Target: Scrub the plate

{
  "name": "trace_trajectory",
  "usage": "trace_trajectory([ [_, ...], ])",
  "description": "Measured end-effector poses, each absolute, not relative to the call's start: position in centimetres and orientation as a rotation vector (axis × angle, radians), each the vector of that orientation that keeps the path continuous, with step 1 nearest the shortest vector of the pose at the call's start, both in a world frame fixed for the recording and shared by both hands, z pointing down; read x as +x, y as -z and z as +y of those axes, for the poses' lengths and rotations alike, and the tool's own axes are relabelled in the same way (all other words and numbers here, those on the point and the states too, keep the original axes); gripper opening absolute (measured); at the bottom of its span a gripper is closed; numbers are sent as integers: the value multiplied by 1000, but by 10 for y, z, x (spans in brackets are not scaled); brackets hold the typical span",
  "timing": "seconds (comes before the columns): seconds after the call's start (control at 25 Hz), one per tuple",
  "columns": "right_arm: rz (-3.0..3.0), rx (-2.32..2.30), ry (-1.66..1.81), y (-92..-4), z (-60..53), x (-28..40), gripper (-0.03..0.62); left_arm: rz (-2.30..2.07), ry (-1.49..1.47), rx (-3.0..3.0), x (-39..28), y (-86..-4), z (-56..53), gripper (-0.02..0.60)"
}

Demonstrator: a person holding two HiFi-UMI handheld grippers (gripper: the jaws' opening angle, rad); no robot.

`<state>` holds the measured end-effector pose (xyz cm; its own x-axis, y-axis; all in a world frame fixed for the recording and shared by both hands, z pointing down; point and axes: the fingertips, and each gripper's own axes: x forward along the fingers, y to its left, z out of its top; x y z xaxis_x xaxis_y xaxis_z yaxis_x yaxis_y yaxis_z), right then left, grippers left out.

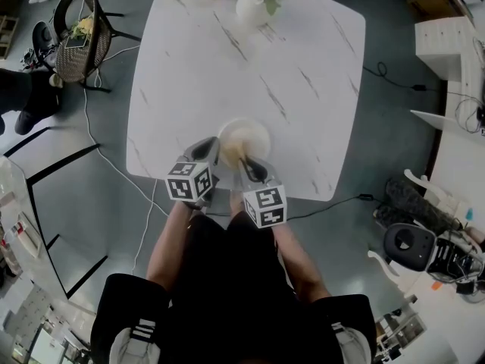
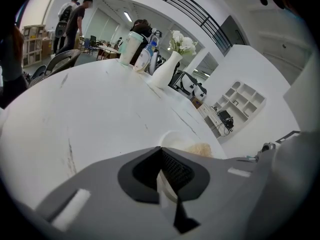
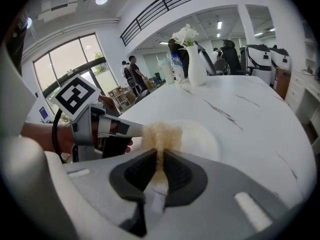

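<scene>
White marble-patterned table (image 1: 303,105) with rounded corners carries the work. The left hand-held gripper (image 1: 214,149) is clamped tight on the left rim of a small round white plate (image 1: 258,131). The plate lies flat, face up, near the table's near edge, and being round it has no long axis. The right hand-held gripper (image 1: 244,161) pinches a tan fibrous scrubbing pad (image 3: 161,133) edgewise, its length running forward out of the jaws over the plate's face.
</scene>
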<state>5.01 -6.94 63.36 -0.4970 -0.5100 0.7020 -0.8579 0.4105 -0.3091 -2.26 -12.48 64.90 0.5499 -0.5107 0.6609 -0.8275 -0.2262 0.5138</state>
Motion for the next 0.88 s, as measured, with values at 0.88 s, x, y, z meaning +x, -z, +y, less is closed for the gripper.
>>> trace_trajectory([
  [0.88, -2079, 1328, -917, -624, -73, 110, 46, -1105, -445, 1899, -20, -646, -121, 6],
])
